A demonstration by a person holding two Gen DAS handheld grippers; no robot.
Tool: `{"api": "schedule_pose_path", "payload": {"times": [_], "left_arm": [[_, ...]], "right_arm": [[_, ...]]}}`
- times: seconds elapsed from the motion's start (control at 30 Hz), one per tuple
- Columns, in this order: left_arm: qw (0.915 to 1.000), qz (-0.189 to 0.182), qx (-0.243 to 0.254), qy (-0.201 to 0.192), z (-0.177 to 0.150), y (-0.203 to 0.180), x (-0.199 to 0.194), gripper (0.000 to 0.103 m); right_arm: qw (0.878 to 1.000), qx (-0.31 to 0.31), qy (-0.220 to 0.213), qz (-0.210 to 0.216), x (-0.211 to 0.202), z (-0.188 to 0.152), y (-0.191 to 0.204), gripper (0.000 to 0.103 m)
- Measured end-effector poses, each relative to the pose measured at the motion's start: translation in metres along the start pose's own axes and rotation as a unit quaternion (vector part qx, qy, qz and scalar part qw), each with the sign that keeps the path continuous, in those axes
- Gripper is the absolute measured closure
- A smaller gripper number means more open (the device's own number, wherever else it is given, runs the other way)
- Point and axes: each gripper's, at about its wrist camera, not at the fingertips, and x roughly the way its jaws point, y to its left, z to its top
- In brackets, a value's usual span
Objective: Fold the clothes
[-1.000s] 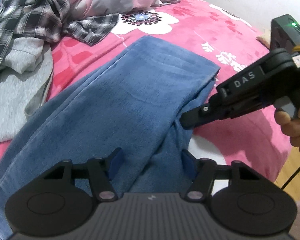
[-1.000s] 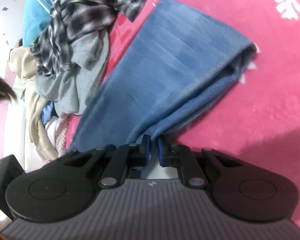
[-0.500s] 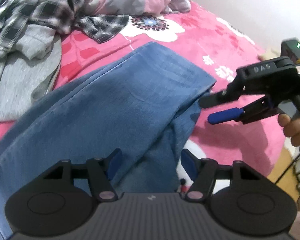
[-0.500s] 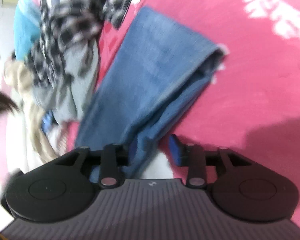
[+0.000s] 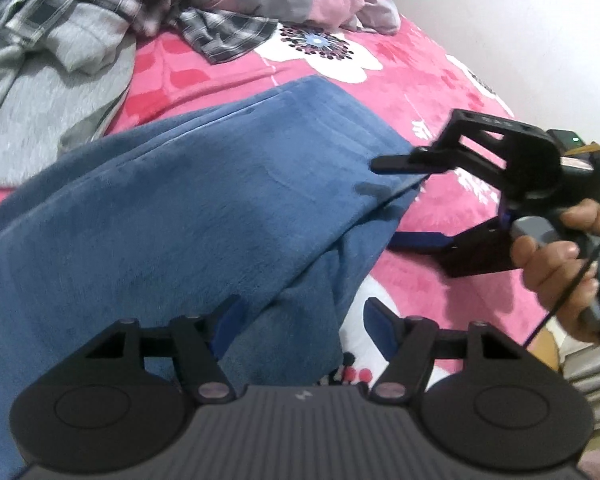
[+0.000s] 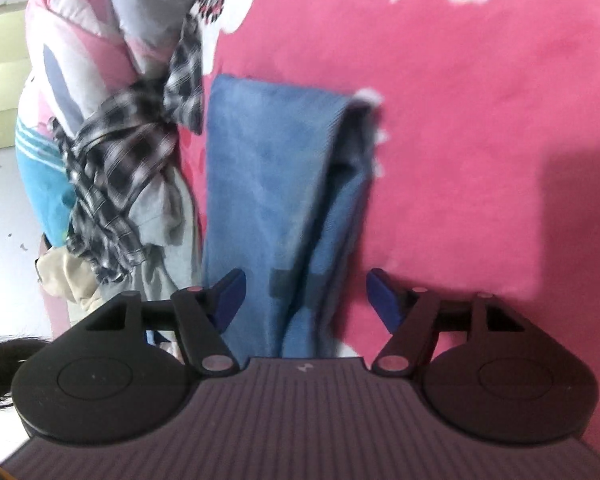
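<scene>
Both grippers' fingers (image 5: pixel 380 322) spread, blue garment (image 5: pixel 188 208) ungrasped, lower end cut off

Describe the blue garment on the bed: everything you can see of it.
The blue garment is a long, plush, fleece-like piece, folded lengthwise so that one layer lies on another, with a lower layer showing along its right edge. It lies flat on the pink floral bedspread, beside the grey and plaid clothes. The open left gripper and the open right gripper straddle its edges; neither grips it.
</scene>
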Motion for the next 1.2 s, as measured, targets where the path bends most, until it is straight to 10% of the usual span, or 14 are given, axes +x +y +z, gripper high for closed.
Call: {"api": "schedule_pose_path", "payload": {"times": [0.7, 0.83, 1.2], "left_arm": [[0.9996, -0.003, -0.026, -0.012, -0.004, 0.004, -0.003, 0.035], [0.998, 0.027, -0.043, -0.037, 0.005, 0.001, -0.025, 0.035], [0.9841, 0.125, -0.076, -0.1, 0.035, 0.021, -0.016, 0.035]], "right_arm": [[0.999, 0.011, -0.025, 0.036, 0.028, 0.001, 0.007, 0.055], [0.999, 0.04, -0.015, 0.03, 0.026, 0.003, -0.012, 0.087], [0.999, 0.034, -0.005, 0.032, 0.027, 0.004, -0.013, 0.088]]}}
